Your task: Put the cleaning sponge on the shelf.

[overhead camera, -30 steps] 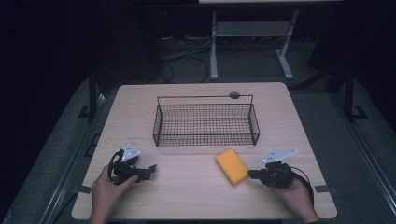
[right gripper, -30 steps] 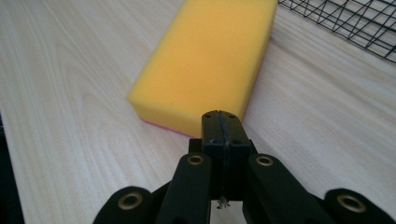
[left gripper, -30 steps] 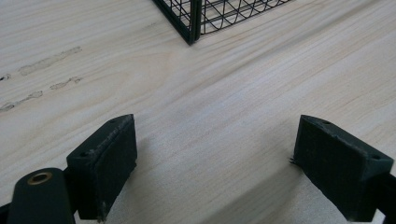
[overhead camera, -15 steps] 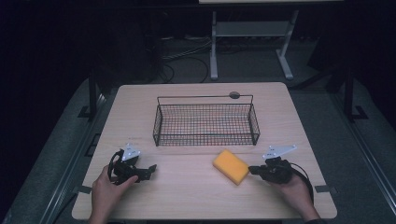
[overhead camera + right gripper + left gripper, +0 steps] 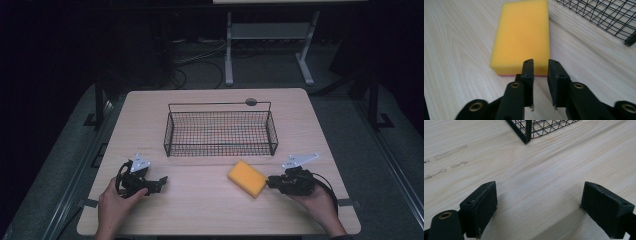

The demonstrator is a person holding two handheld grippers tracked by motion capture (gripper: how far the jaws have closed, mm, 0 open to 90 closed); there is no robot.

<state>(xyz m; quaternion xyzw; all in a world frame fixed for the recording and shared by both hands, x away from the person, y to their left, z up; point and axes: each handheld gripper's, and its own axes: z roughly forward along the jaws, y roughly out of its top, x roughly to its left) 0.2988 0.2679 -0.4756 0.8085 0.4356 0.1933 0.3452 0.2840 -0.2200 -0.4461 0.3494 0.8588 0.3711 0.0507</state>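
Yellow sponge (image 5: 522, 37) with a thin pink underside; black wire basket (image 5: 220, 131); pale wood-grain table (image 5: 200, 210)

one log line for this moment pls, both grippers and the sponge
right gripper: fingers just opening, narrow gap, at sponge near edge, no grip | sponge: flat on table, outside wire basket | left gripper: open, nothing between fingers

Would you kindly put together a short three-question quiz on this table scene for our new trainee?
1. True or false: the yellow sponge lies inside the wire basket.
2. Which gripper stands nearest the sponge: A) left gripper, B) right gripper?
3. What lies between the left gripper's jaws?

Key:
1. False; it lies on the table, in front of the basket.
2. B; its jaws, a narrow gap apart, point at the sponge's near edge.
3. Nothing but bare tabletop; those jaws stand wide apart.
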